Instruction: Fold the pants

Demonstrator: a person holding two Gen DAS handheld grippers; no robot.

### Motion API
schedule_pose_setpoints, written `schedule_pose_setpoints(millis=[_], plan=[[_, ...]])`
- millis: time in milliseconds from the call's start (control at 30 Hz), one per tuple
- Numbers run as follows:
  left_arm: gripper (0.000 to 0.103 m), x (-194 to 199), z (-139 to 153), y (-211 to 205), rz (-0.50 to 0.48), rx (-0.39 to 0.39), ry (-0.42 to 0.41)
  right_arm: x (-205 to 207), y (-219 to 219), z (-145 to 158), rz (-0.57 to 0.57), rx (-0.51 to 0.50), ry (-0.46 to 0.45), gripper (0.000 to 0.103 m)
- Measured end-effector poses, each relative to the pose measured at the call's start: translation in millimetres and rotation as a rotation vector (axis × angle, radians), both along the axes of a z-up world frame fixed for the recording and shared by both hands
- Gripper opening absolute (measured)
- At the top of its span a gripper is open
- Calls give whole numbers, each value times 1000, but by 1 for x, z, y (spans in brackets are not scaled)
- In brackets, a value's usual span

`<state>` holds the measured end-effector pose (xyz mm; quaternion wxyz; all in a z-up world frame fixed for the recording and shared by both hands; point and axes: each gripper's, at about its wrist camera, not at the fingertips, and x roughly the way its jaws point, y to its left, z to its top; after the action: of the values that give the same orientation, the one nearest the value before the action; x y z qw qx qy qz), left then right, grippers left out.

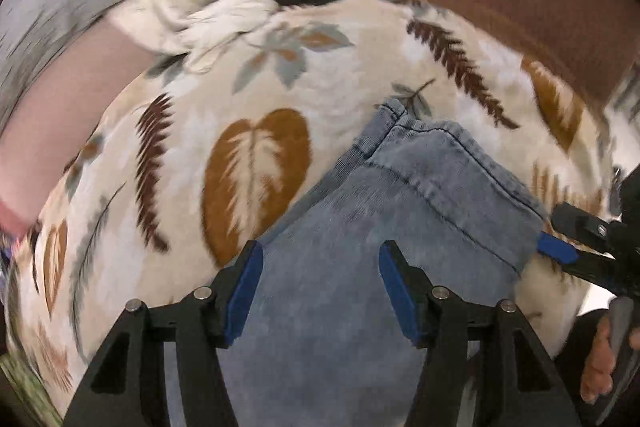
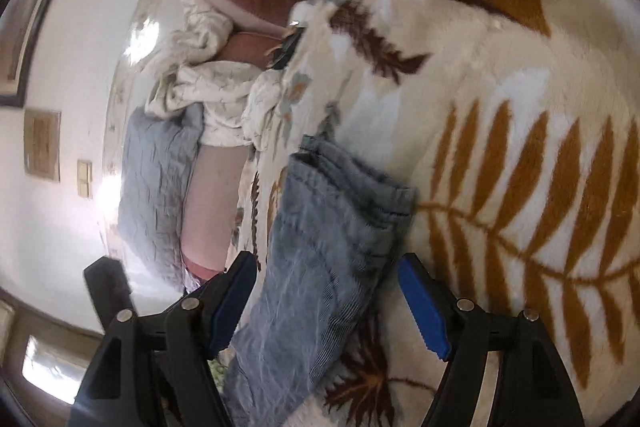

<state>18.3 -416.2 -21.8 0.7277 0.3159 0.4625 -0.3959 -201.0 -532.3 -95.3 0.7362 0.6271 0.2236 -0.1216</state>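
Presently on view:
- jeans (image 1: 360, 227): pale blue denim, folded, lying on the blanket (image 1: 180, 115), hem end uppermost.
- left gripper (image 1: 320, 279): jaws apart over the jeans, gripping nothing.
- right gripper (image 2: 328, 291): jaws wide, astride the jeans, pads clear of the cloth.
- pillow (image 2: 160, 179): grey-blue, well apart.

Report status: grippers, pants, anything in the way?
Left gripper open over jeans. Right gripper open, jeans between pads, ungripped. Jeans on leaf blanket. Crumpled cloth beyond, not blocking.
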Motion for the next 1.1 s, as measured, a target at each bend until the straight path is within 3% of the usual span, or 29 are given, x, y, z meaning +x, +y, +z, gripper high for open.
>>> schedule_pose_setpoints(millis=[267, 467, 700, 833, 1100], plan=[[61, 18, -23, -60, -54, 29, 8, 5, -8, -7, -21, 31, -38, 76], [62, 22, -31, -89, -127, 18, 20, 15, -5, -4, 8, -26, 13, 73], [62, 22, -43, -94, -250, -5, 71, 24, -4, -2, 54, -104, 30, 67], [62, 32, -36, -88, -295, -73, 182, 29, -5, -3, 73, -118, 28, 57], [62, 33, -59, -100, -334, -28, 222, 31, -8, -7, 69, -100, 27, 55]])
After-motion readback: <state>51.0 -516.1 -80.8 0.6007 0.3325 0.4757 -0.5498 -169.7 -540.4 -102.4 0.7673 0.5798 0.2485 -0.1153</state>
